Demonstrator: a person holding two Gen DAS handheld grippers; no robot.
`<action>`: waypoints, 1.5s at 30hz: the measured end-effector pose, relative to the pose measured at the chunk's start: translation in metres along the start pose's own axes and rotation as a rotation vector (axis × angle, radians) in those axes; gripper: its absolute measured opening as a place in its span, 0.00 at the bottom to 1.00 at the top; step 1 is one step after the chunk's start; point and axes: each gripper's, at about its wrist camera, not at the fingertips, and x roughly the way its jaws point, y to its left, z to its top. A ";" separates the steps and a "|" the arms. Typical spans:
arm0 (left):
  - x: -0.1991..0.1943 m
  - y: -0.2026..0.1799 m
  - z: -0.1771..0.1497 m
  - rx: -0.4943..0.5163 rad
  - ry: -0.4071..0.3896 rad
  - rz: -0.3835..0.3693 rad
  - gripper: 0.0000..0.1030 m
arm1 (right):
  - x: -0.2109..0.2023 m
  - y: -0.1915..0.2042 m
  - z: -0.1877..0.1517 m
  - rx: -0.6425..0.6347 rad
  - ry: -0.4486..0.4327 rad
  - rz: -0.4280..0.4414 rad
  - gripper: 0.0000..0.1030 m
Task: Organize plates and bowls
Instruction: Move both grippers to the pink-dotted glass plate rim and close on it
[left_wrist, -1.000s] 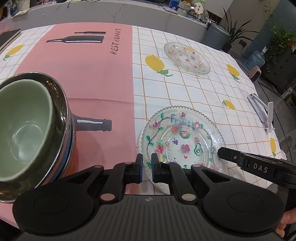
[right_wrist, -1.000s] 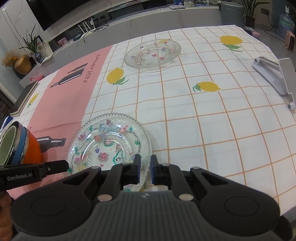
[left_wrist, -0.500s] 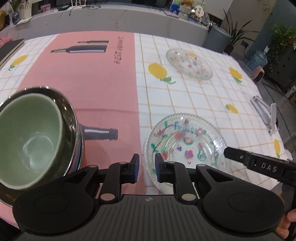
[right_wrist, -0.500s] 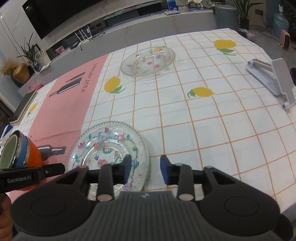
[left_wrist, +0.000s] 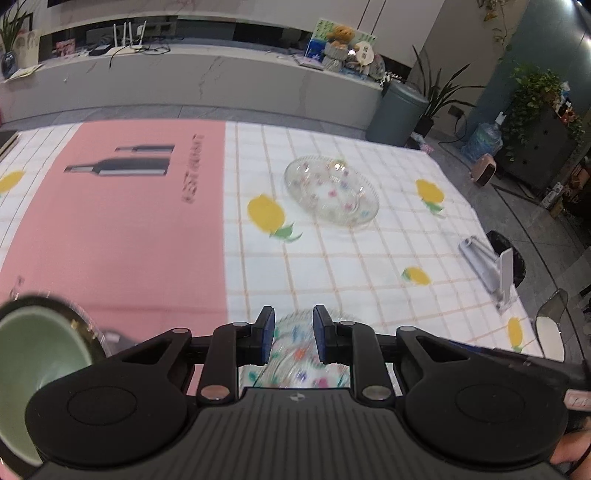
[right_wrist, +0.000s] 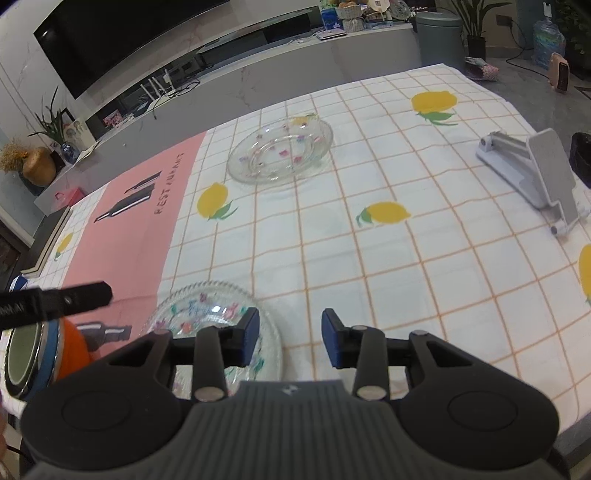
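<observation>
- Checked, lemon-print cloth covers the table (right_wrist: 369, 258).
- Near glass plate (right_wrist: 207, 314) lies flat below both hands; far glass plate (right_wrist: 280, 151) sits well apart; stacked bowls (left_wrist: 33, 369) at my left.
- Left fingers (left_wrist: 293, 334) and right fingers (right_wrist: 290, 338) have just been opening; nothing is clamped.
- Judgement: glass is stiff, slippery and breakable; take each plate by its beaded rim.

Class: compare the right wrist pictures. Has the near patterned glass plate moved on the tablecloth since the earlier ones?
No. The near plate keeps its place beside the tablecloth's pink panel; only the camera shifted.
</observation>
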 end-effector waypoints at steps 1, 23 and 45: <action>0.001 -0.002 0.004 0.003 -0.001 -0.005 0.24 | 0.001 -0.002 0.003 0.005 0.000 -0.002 0.37; 0.108 -0.003 0.090 -0.136 0.086 -0.081 0.46 | 0.062 -0.045 0.101 0.095 -0.027 -0.031 0.53; 0.204 0.028 0.128 -0.174 0.058 0.007 0.44 | 0.147 -0.076 0.158 0.227 -0.090 0.038 0.41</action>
